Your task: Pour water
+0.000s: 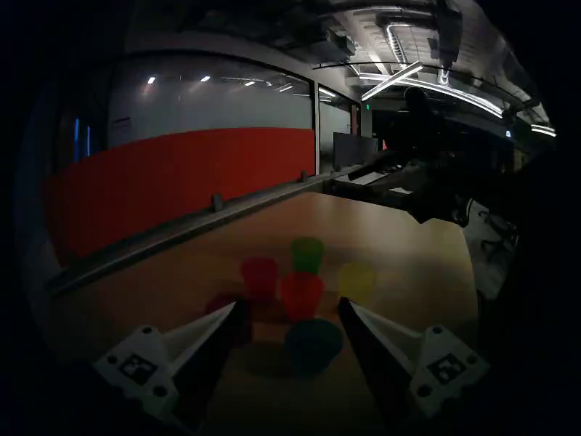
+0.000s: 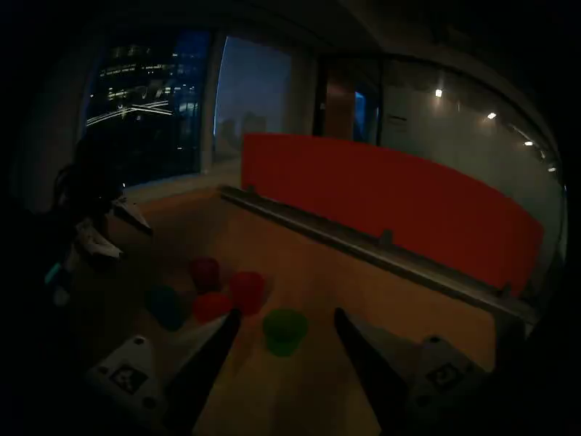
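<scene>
Several plastic cups stand close together on a wooden table. In the left gripper view a teal cup sits nearest, between the spread fingers of my left gripper, which is open. Behind it are an orange-red cup, a red cup, a green cup and a yellow cup. In the right gripper view the green cup stands just ahead of my open right gripper, untouched. Red cups and the teal cup lie to its left.
A red partition with a metal rail runs along the table's far edge. The other gripper and the hand holding it show dimly at the far right and at the far left. The room is dark.
</scene>
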A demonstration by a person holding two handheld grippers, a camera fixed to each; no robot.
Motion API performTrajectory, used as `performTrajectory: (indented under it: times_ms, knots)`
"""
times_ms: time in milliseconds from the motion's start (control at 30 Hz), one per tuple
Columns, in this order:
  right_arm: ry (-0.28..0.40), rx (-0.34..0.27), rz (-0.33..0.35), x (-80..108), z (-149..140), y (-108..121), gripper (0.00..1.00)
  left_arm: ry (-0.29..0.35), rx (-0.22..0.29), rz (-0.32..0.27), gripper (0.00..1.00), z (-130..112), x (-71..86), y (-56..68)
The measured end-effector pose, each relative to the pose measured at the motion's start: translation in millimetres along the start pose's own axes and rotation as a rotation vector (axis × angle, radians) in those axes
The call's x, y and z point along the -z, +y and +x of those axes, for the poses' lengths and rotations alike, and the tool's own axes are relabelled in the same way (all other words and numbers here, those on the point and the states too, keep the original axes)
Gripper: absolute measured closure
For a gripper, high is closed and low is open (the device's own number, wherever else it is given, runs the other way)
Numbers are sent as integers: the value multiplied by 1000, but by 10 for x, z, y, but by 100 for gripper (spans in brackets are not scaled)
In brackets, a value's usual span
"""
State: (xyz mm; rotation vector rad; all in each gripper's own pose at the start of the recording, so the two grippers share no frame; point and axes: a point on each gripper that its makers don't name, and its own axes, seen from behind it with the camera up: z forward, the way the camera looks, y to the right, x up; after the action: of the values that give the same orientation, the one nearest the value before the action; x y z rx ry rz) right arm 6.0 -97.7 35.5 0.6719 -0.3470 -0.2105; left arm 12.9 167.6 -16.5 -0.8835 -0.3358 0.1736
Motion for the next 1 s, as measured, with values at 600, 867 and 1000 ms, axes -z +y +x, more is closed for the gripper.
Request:
performTrajectory:
  times_ms: [600, 867, 1000]
  knots:
    - [-56, 24, 10, -184, -182, -17, 0, -109, -61, -46, 5, -496, -73, 260]
    - [-76, 25, 15, -285, -278, -13, 0, -148, -66, -61, 5, -672, -122, 289]
    - [-88, 19, 21, -353, -354, -18, 0, -170, -57, -69, 5, -772, -171, 285]
